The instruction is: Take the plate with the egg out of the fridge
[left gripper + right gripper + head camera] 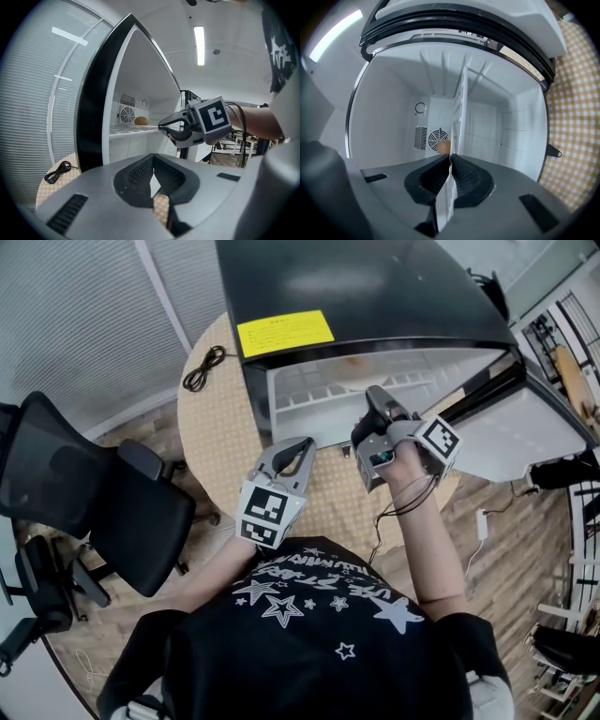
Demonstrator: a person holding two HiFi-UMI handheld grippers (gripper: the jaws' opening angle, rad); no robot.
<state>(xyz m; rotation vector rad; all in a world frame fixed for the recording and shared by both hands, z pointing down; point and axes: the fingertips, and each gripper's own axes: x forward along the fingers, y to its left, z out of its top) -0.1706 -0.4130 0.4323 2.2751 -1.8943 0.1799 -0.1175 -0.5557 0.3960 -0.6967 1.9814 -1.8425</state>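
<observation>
The small black fridge (356, 287) stands open on the round table. On its white shelf (126, 131) lies a pale plate (149, 126) with a brown egg (140, 121) on it. My right gripper (375, 397) reaches into the fridge mouth and is shut on the plate's near rim (443, 206). In the right gripper view the egg (444, 146) shows just beyond the right gripper (450, 157), in front of the rear fan grille. My left gripper (302, 448) hovers over the table in front of the fridge. Seen in its own view, the left gripper (152, 160) is shut on nothing.
The fridge door (530, 427) hangs open to the right. A coiled black cable (202, 367) lies on the checked tablecloth (216, 437) left of the fridge. A black office chair (94, 493) stands at the left. A yellow label (284, 332) sits on the fridge top.
</observation>
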